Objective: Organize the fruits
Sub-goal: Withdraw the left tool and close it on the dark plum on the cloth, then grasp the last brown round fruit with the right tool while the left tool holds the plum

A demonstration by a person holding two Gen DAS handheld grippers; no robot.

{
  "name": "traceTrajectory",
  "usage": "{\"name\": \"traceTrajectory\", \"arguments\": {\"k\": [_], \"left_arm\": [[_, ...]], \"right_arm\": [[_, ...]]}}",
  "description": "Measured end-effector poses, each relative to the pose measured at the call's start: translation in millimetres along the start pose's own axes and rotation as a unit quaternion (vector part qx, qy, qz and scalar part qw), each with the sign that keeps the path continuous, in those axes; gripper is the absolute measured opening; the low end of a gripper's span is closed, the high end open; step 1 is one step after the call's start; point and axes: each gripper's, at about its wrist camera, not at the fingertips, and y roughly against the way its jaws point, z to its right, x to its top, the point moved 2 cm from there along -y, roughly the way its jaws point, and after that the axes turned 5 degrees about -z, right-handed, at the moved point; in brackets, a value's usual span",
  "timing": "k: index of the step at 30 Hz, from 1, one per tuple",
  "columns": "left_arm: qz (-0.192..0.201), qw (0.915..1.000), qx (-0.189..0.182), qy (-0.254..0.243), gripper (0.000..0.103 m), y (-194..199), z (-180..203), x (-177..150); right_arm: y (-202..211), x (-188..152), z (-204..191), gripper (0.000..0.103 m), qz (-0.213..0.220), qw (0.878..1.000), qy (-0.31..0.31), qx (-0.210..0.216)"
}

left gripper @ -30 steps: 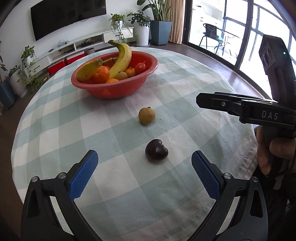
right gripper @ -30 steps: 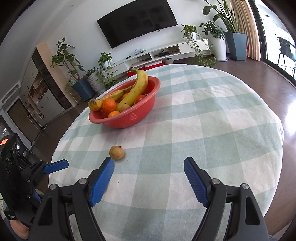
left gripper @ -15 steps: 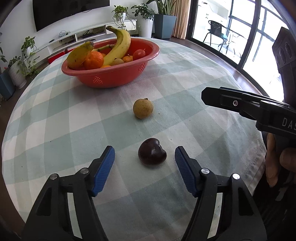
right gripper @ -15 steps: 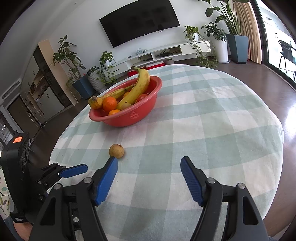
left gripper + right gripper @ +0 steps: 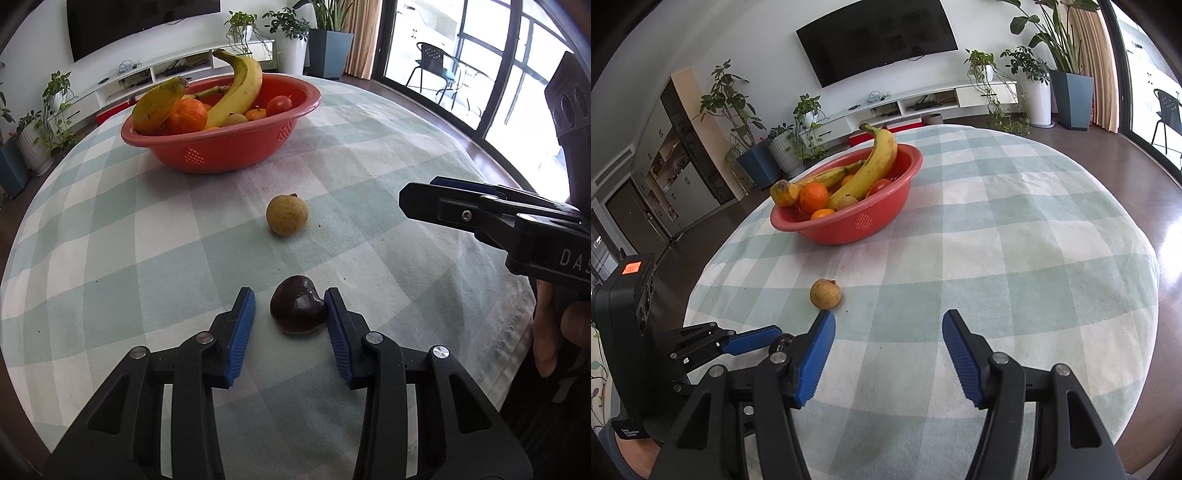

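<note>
A: Why does the left tool [image 5: 290,314] stand so low, near the front edge of the desk [image 5: 110,258]?

B: Its jaws are closing around the dark fruit [image 5: 298,305]. The right pad seems to touch it already; the left pad is apart, so I judge it is not yet clenched.

A: And the right tool [image 5: 886,350]?

B: Its jaws are closing too, with nothing between them; the yellow-brown fruit [image 5: 825,293] lies just beyond its left pad.

A: Is the way free?

B: The red bowl [image 5: 229,155], full of fruit, is toward the far edge. Between is bare cloth, except that small fruit, which lies near the straight path.
</note>
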Motion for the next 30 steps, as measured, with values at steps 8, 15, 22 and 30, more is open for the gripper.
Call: {"name": "traceTrajectory", "arguments": {"k": [8, 15, 22, 30], "left_arm": [[0.015, 0.9997, -0.010, 0.015, 0.037, 9, -9, -6], [0.007, 0.9997, -0.020, 0.011, 0.037, 7, -9, -9], [0.007, 0.9998, -0.019, 0.001, 0.034, 3, -5, -5], [0.017, 0.9995, -0.025, 0.008, 0.028, 9, -8, -6]], "right_arm": [[-5, 4, -10, 0.063, -0.015, 1.000, 0.010, 0.002], [-13, 10, -24, 0.063, -0.026, 0.999, 0.028, 0.000], [-17, 11, -22, 0.063, -0.029, 0.999, 0.025, -0.009], [-23, 16, -25, 0.063, -0.036, 0.999, 0.027, -0.006]]}}
